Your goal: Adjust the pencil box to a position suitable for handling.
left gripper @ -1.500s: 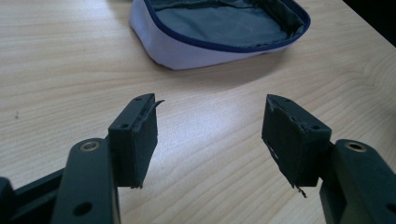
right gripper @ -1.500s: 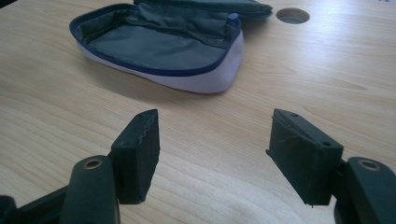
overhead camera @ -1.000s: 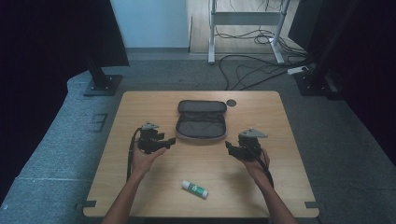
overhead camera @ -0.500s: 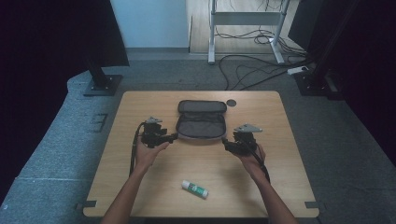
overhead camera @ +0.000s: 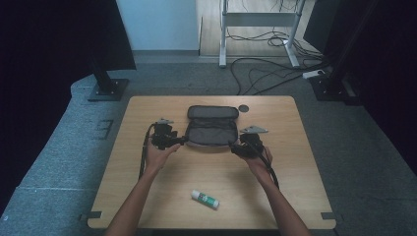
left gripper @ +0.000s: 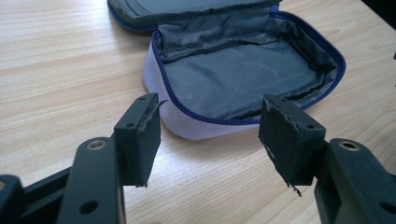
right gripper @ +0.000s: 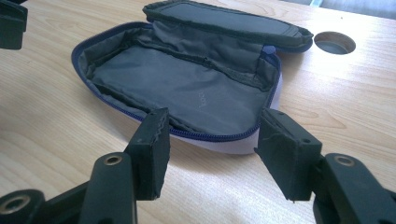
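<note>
Flanking the open pouch (overhead camera: 212, 130) on the bench (overhead camera: 147, 196), my left tongs (overhead camera: 180, 141) gape wide; right tongs (overhead camera: 235, 148) have just been narrowing, seemingly gripping nothing

From the high view your table (overhead camera: 295, 162) sits in even, soft light while black curtains leave both sides of the picture nearly dark. The brightest patch is the pale floor at the top, behind the table. Your forearms throw only faint shadows, and the picture is slightly soft and grainy. In the left gripper view and the right gripper view the wood looks warmer and brighter, with a mild sheen toward the far edge. The case (left gripper: 243, 79) lining is sharp enough to show faint lettering; your tongs' near ends blur a little.
</note>
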`<state>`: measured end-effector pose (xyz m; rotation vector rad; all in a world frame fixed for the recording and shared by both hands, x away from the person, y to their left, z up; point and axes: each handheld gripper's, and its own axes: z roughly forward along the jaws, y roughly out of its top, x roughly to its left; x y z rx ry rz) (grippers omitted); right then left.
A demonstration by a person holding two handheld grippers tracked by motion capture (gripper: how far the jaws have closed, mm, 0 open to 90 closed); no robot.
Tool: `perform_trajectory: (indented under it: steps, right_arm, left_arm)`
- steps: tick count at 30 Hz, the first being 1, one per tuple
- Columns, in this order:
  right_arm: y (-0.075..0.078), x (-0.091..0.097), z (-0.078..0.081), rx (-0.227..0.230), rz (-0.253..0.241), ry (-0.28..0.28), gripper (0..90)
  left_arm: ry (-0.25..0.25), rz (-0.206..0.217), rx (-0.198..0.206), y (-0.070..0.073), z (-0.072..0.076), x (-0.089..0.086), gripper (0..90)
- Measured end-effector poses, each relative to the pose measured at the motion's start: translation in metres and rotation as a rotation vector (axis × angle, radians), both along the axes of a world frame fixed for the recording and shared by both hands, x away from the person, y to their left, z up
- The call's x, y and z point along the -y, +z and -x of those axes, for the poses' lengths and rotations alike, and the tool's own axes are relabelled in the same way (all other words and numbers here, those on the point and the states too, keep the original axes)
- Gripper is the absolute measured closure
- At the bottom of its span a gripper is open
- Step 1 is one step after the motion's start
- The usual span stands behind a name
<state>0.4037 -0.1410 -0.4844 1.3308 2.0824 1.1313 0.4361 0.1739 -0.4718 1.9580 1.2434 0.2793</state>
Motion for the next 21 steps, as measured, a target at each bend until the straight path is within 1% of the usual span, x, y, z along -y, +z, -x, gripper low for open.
perform_trajectory:
  steps: [3, 6, 11, 14, 15, 16, 17, 19, 21]
  right_arm:
    - [-0.003, -0.001, -0.004, -0.002, 0.002, -0.005, 43.7]
    - [-0.006, 0.000, -0.010, -0.012, 0.003, -0.021, 44.2]
    - [-0.005, 0.002, -0.017, -0.019, -0.004, -0.037, 44.8]
    - [-0.006, 0.003, -0.022, -0.017, -0.003, -0.044, 45.6]
    - [-0.007, 0.003, -0.024, -0.028, -0.001, -0.047, 45.5]
    - [-0.008, 0.004, -0.026, -0.032, 0.001, -0.049, 45.6]
    - [-0.008, 0.004, -0.028, -0.034, -0.001, -0.053, 46.1]
    - [-0.009, 0.005, -0.031, -0.035, -0.005, -0.056, 46.8]
    - [-0.010, 0.006, -0.035, -0.041, -0.004, -0.059, 47.2]
  left_arm:
    - [0.001, 0.001, 0.001, -0.003, -0.003, 0.002, 39.0]
    - [0.010, -0.001, -0.019, -0.010, -0.007, 0.004, 39.0]
    - [0.030, 0.008, -0.032, -0.018, -0.015, 0.002, 39.1]
    - [0.039, 0.014, -0.037, -0.021, -0.019, 0.002, 39.3]
    - [0.039, 0.018, -0.042, -0.022, -0.020, 0.001, 39.3]
    - [0.035, 0.013, -0.054, -0.022, -0.022, 0.002, 39.3]
    - [0.034, 0.010, -0.056, -0.022, -0.024, 0.003, 38.5]
    - [0.032, 0.010, -0.048, -0.019, -0.027, 0.005, 38.6]
    - [0.039, 0.005, -0.032, -0.017, -0.029, 0.007, 38.6]
